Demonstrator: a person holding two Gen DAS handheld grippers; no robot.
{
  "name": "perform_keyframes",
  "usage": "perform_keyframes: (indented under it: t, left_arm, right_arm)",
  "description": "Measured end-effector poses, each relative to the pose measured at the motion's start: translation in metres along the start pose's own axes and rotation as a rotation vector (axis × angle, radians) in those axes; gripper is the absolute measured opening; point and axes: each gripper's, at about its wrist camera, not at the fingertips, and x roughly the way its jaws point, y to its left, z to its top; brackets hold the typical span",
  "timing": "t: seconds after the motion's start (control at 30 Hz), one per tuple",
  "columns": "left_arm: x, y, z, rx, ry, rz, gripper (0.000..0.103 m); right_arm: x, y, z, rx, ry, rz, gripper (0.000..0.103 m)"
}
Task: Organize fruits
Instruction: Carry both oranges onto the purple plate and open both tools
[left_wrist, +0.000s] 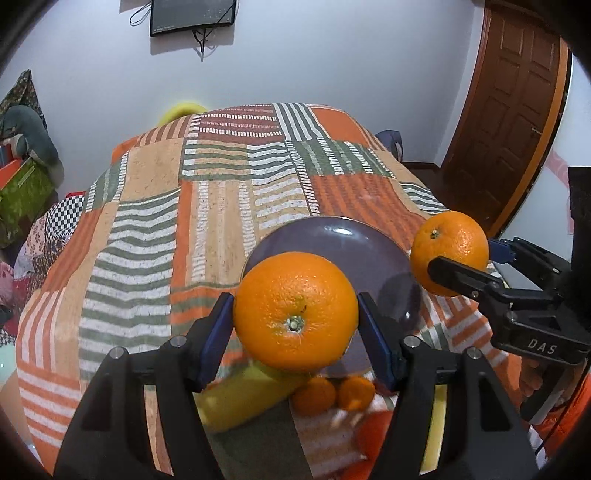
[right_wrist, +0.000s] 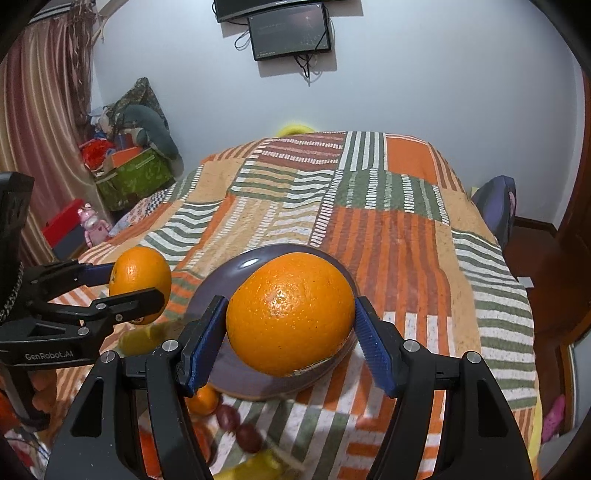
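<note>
Left hand-held gripper (left_wrist: 295, 319): its blue-padded fingers (left_wrist: 218, 334) pinch a large round orange (left_wrist: 295, 312), stem end facing the camera, held above the near rim of the plate.
Right hand-held gripper (right_wrist: 290, 319): its fingers clamp a second round orange (right_wrist: 290, 314) from both sides, held over the plate's middle.
Glossy purple round plate (right_wrist: 236, 269): lies on the bed (right_wrist: 406, 229) near its front edge, on the orange, green and white striped patchwork cover.
Loose fruit: a yellow banana (left_wrist: 243, 397) and two small tangerines (left_wrist: 314, 395) lie on the cover at the front edge, just beside the plate; blurred dark red pieces (right_wrist: 229, 417) nearby may be dates.
</note>
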Motion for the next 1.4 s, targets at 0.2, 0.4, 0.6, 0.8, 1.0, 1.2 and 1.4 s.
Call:
perform_keyframes:
  t: [0.2, 0.4, 0.6, 0.8, 1.0, 1.2, 1.4]
  left_arm:
    - [0.024, -0.001, 0.014, 0.008, 0.019, 0.008, 0.065]
    - [0.048, 0.005, 0.025, 0.003, 0.052, -0.006, 0.065]
    - [0.072, 0.008, 0.029, 0.021, 0.105, -0.004, 0.065]
    - [0.09, 0.014, 0.03, 0.049, 0.156, 0.022, 0.065]
    - [0.104, 0.017, 0.033, 0.079, 0.19, 0.036, 0.065]
    - [0.119, 0.021, 0.035, 0.047, 0.231, 0.012, 0.066]
    - [0.121, 0.016, 0.035, 0.078, 0.221, 0.021, 0.066]
  right_arm:
    - [0.018, -0.007, 0.007, 0.003, 0.03, 0.003, 0.065]
    - [0.035, -0.016, 0.014, 0.006, 0.057, 0.0, 0.065]
    - [0.057, -0.016, 0.018, -0.02, 0.101, 0.011, 0.065]
    - [0.079, -0.013, 0.023, -0.062, 0.135, 0.015, 0.065]
    - [0.098, -0.016, 0.023, -0.087, 0.194, 0.026, 0.065]
    - [0.1, -0.021, 0.025, -0.08, 0.19, 0.052, 0.066]
    - [0.099, -0.024, 0.026, -0.063, 0.177, 0.072, 0.082]
